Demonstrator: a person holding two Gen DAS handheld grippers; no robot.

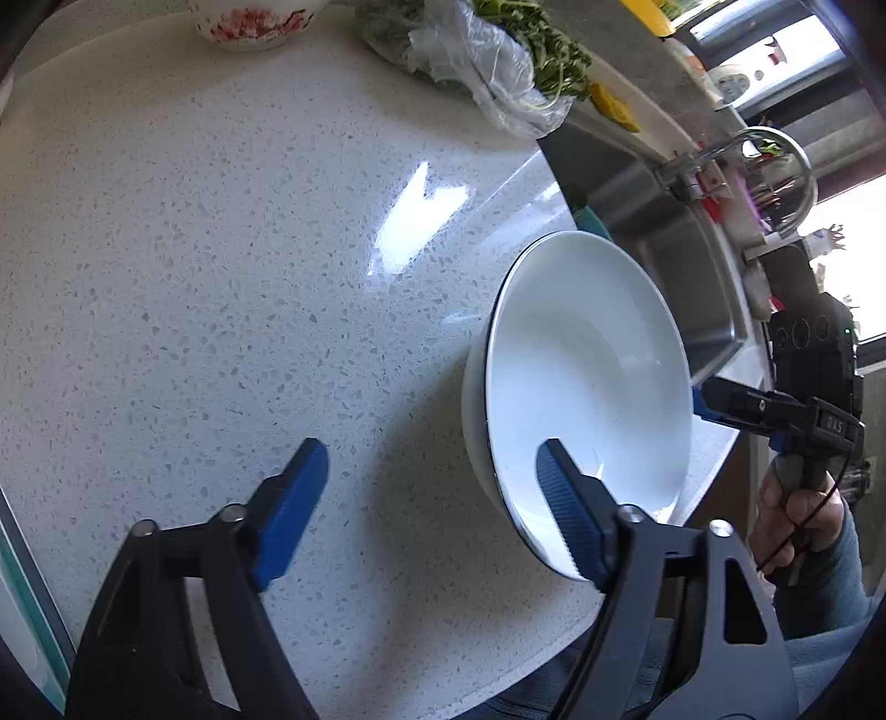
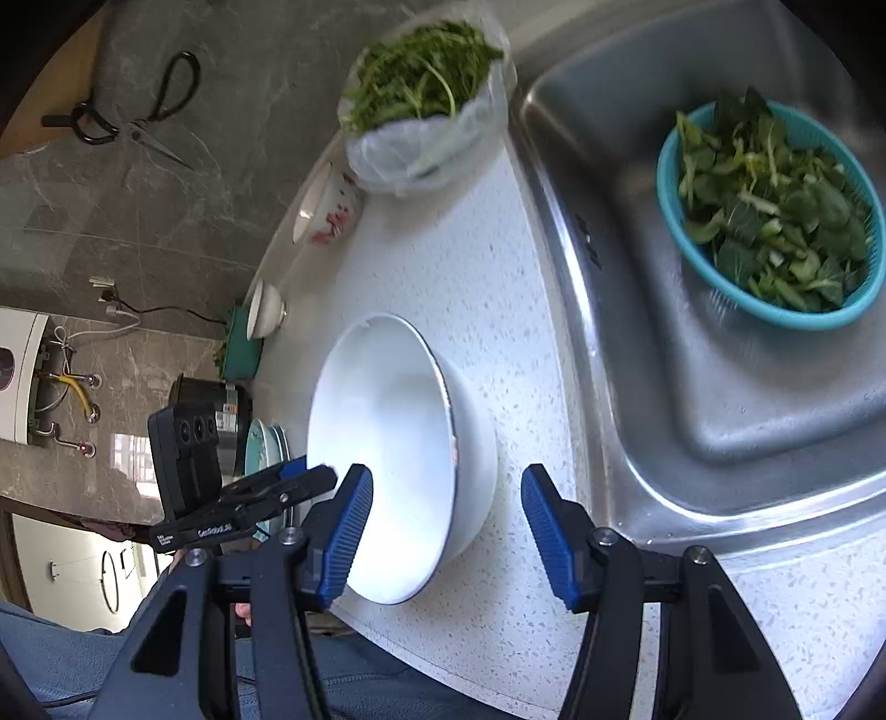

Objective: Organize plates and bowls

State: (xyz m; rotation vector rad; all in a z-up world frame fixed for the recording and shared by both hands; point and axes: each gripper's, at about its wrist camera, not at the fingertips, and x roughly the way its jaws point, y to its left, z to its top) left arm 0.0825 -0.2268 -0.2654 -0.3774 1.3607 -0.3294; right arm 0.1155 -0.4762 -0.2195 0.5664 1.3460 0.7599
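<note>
A large white bowl (image 1: 587, 376) (image 2: 387, 437) stands on the speckled white counter (image 1: 221, 277) near its front edge, beside the sink. My left gripper (image 1: 432, 498) is open and straddles the bowl's near rim, one blue pad (image 1: 565, 509) over the inside and the other over bare counter. My right gripper (image 2: 448, 526) is open too and straddles the opposite wall, one pad inside and one outside. No pad visibly presses on the bowl. Each gripper shows in the other's view: the right gripper (image 1: 706, 407) and the left gripper (image 2: 324, 476) sit at the bowl's rim.
A floral bowl (image 1: 255, 22) (image 2: 326, 205) and a bag of greens (image 1: 487, 61) (image 2: 426, 94) sit at the counter's back. A small white bowl (image 2: 266, 310), teal plates (image 2: 266, 448), the steel sink (image 2: 720, 399) with a teal colander (image 2: 841, 315), and a faucet (image 1: 786, 160) are also around.
</note>
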